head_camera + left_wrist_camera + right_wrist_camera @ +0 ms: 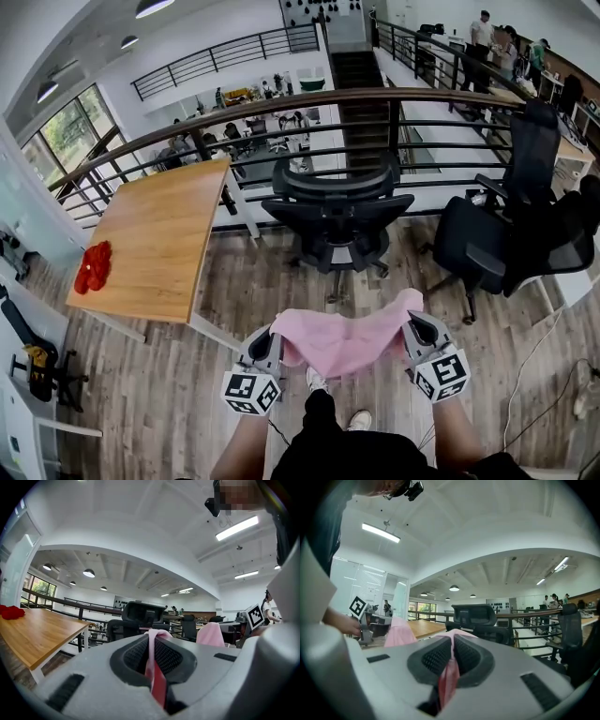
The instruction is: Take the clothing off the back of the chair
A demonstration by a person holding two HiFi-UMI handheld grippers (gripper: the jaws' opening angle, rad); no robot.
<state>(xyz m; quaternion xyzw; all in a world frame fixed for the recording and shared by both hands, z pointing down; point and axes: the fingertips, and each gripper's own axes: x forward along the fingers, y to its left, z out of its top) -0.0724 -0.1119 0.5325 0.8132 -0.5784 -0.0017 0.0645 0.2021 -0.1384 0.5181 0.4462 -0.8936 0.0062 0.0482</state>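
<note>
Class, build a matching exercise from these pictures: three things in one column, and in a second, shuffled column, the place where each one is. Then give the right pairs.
Things
1. pink garment
2. red cloth
3. black chair straight ahead

Places
A. on the wooden table
B. on the floor by the railing
C. clamped in the jaws of the left gripper and the right gripper

Pairs: 1-C, 2-A, 3-B

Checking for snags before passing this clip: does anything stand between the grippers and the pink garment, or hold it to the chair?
Nothing visible does. The left gripper and the right gripper are each shut on the pink garment, which hangs between them, apart from the black chair with floor between.
</note>
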